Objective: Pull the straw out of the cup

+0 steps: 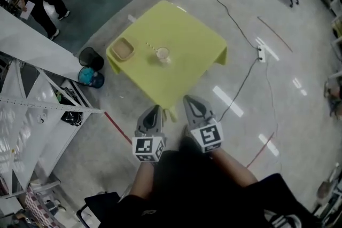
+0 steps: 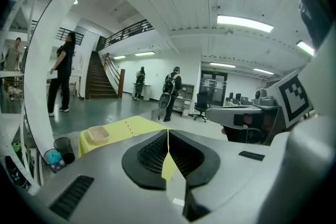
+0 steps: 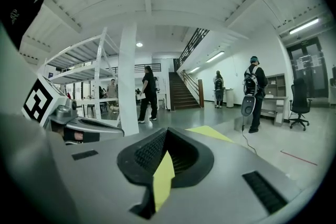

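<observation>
A clear cup [image 1: 163, 55] stands near the middle of the yellow table [image 1: 187, 40], with a striped straw [image 1: 152, 47] leaning out of it to the upper left. Both grippers hang over the floor short of the table's near corner, pointing at it. My left gripper [image 1: 156, 108] is shut and holds nothing. My right gripper [image 1: 188, 99] beside it is shut and also holds nothing. In the left gripper view the shut jaw tips [image 2: 168, 131] cover the cup; the straw [image 2: 128, 127] and the table [image 2: 118, 131] show to their left. In the right gripper view the shut tips [image 3: 167, 131] stand before the table [image 3: 210, 132].
A shallow tan tray [image 1: 122, 49] lies on the table's left corner. A black bin [image 1: 91, 56] and a blue bucket [image 1: 91, 78] stand on the floor left of the table, beside a white metal rack [image 1: 32, 109]. A cable and power strip [image 1: 261, 53] lie at the right. People stand far off.
</observation>
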### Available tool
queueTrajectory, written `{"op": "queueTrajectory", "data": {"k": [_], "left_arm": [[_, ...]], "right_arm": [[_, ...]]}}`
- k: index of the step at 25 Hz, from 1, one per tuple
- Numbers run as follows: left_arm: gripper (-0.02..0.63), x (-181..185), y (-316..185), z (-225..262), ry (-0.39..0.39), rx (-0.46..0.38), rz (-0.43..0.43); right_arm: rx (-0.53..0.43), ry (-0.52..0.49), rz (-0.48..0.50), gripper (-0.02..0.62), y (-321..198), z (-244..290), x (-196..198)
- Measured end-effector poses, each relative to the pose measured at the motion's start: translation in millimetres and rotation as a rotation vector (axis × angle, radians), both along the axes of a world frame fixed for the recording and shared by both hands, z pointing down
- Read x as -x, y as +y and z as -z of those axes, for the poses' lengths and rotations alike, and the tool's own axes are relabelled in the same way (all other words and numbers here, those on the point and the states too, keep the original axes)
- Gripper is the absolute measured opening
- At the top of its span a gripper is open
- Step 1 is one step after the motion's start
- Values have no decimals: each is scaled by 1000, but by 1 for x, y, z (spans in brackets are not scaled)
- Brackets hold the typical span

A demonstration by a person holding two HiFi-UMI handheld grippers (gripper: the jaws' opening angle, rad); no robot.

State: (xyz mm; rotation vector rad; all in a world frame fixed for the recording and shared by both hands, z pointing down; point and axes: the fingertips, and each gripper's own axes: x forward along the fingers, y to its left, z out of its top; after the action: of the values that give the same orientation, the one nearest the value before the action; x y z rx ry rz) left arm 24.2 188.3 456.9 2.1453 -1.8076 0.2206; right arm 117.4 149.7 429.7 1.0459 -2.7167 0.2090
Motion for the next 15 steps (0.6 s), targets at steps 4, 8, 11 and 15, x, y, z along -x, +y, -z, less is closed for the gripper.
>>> {"op": "queueTrajectory", "data": {"k": [4, 8, 11, 15], "left_arm": [[48, -1, -21, -5, -10, 27, -21], [48, 9, -46, -12, -3, 38, -25], [48, 17, -65, -24, 12, 56, -39], [48, 15, -97, -38, 35, 80, -87]], "right_arm": [[11, -26, -10, 15, -25, 0, -3], [10, -26, -31, 17, -46, -3, 2], [16, -9, -36, 16, -56, -12, 7], [44, 20, -68, 16, -78, -24, 8]]}}
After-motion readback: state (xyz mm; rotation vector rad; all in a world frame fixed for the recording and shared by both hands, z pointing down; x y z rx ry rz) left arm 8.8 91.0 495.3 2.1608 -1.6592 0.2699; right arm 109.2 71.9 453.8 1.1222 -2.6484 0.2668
